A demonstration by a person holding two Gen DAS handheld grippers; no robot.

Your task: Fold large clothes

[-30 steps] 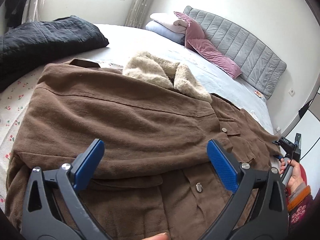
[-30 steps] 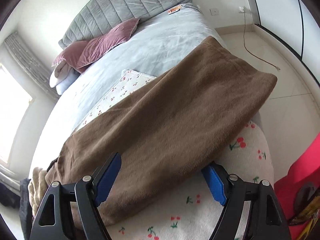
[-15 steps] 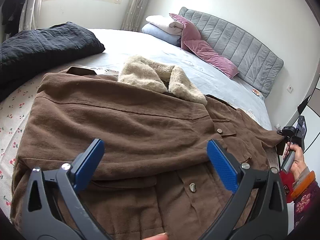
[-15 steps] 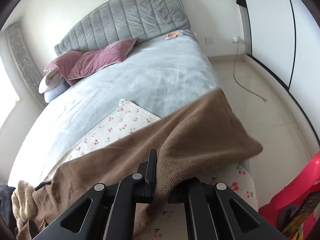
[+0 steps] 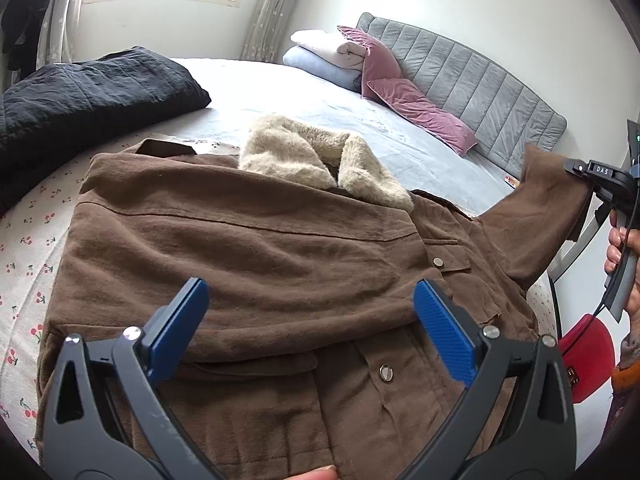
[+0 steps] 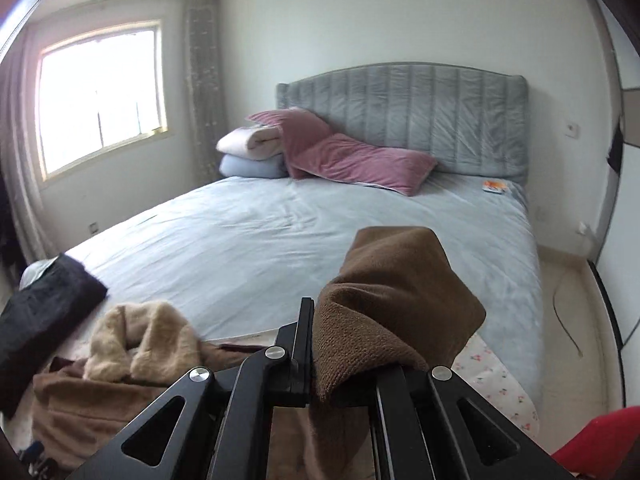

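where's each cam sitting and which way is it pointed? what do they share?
Left wrist: on the left gripper, over the brown jacket, angled down toward the headboard; open blue fingers and the person's right hand show.
Right wrist: on the right gripper, facing the headboard across the bed; its fingers are shut on the jacket sleeve.
Shared: jacket, fleece collar, pink pillows, black garment.
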